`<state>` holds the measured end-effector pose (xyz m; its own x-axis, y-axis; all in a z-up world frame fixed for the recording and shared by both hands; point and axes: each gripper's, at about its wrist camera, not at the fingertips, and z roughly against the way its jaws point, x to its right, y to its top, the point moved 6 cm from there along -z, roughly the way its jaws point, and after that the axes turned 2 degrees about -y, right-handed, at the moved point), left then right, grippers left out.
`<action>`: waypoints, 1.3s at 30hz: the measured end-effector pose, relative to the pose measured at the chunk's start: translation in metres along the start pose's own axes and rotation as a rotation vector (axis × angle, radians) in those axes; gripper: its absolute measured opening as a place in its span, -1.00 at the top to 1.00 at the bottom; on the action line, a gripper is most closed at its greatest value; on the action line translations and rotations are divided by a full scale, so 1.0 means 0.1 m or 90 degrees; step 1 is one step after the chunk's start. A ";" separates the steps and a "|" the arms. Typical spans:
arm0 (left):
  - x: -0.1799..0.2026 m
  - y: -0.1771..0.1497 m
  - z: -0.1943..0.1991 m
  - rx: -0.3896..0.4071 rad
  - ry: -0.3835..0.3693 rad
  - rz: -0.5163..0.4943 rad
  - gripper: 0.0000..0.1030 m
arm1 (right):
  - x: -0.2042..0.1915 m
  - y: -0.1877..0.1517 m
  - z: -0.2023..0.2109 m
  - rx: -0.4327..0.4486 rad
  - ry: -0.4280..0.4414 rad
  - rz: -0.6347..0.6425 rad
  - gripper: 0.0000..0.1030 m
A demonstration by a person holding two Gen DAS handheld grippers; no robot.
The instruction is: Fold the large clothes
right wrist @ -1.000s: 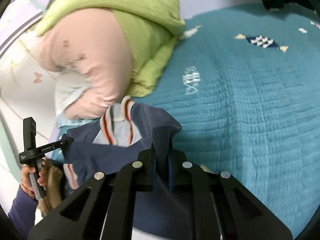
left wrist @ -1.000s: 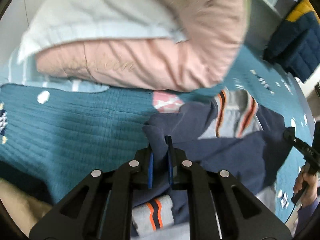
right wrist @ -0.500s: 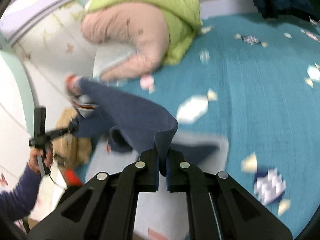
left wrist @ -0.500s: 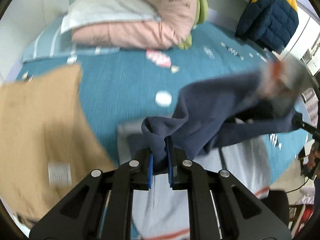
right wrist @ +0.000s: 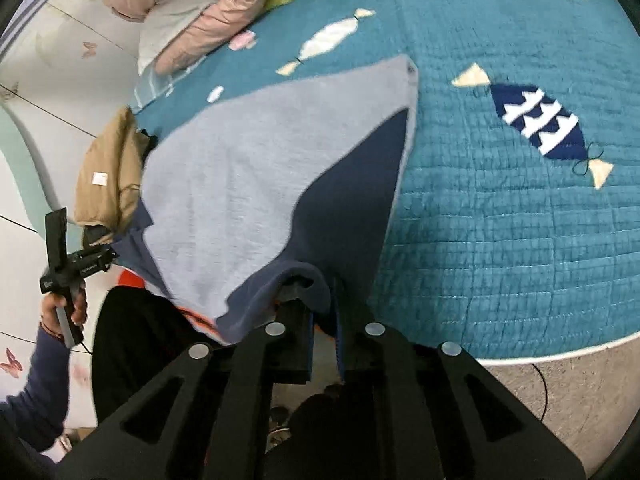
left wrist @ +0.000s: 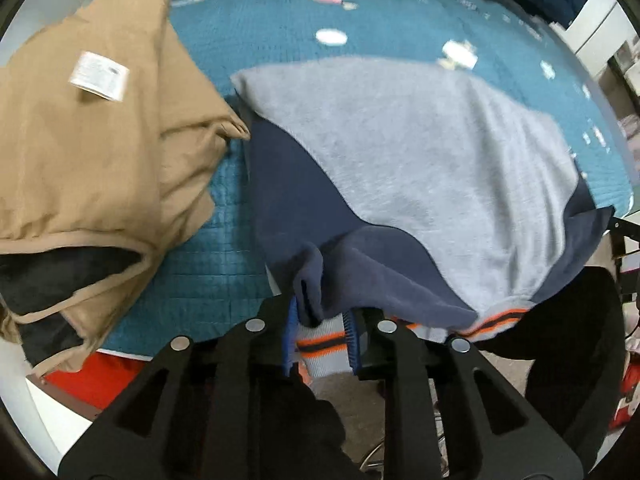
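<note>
A teal quilt covers the bed, with a tan garment at my nine o'clock. The grey-and-navy sweater lies spread at twelve, hem over the near edge. My left gripper and right gripper have jaws spreading, hem cloth between them.
</note>
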<state>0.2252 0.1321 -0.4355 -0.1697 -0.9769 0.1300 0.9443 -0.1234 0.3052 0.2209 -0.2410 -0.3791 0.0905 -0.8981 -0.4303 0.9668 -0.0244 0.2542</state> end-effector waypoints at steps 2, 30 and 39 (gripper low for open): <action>-0.03 -0.02 0.15 0.020 0.009 0.006 0.21 | -0.03 -0.03 0.13 0.002 -0.042 0.011 0.28; -0.16 -0.07 -0.12 0.019 -0.034 0.148 -0.49 | -0.90 0.63 -0.57 0.050 0.051 -0.074 0.93; -0.28 -0.20 -0.39 -0.020 -0.065 0.219 -0.56 | -1.12 1.10 -1.45 0.018 0.050 -0.114 1.00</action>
<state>0.2214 0.1548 -0.4818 0.1343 -0.9398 0.3142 0.9590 0.2032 0.1978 0.3520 -0.0791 -0.4285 -0.0635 -0.8413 -0.5367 0.9620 -0.1948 0.1915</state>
